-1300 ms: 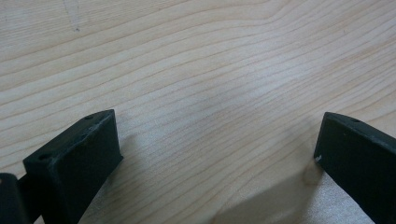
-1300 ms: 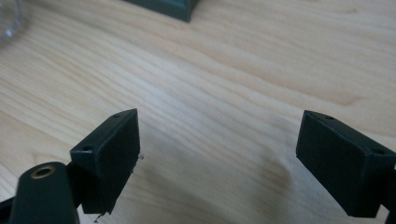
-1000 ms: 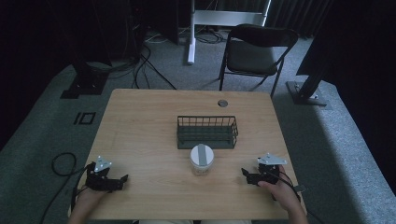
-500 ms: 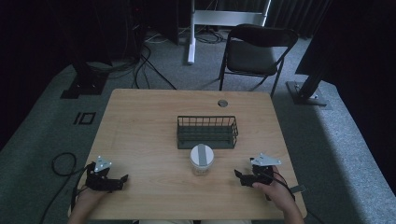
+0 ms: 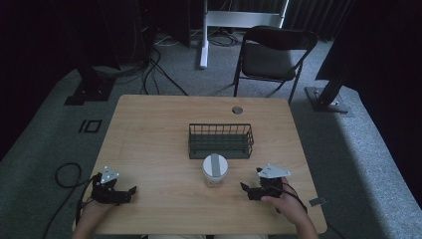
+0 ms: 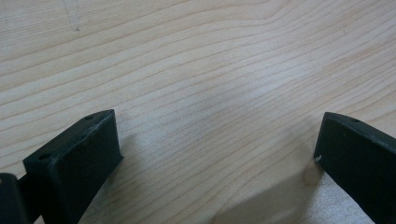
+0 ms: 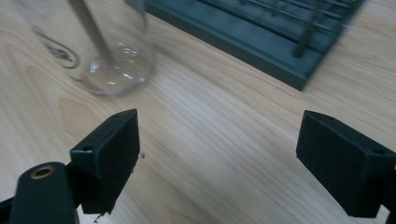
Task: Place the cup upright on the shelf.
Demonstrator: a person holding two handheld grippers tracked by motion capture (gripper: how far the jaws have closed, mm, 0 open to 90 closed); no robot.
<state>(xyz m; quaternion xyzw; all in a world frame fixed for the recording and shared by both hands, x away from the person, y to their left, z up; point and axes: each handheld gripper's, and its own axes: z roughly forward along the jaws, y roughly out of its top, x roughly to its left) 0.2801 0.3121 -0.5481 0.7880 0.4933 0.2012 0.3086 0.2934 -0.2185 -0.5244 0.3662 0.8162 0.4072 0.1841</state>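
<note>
- High view: light wood-grain table with rounded corners. A dark green wire basket sits mid-table, rectangular with thin bars. Just in front of it stands a clear jar with a white lid and a grey strip across the top. Left tongs rest near the front-left edge, right tongs near the front right, close beside the jar. Black folding chair beyond the far edge, cables on the grey carpet.
- Left gripper view: matte black blocky jaws spread wide, nothing held, just bare wood grain between them.
- Right gripper view: jaws wide apart too and empty. The jar's glassy base sits ahead to the left, the basket's solid base and wires ahead to the right. Bit blurry.
</note>
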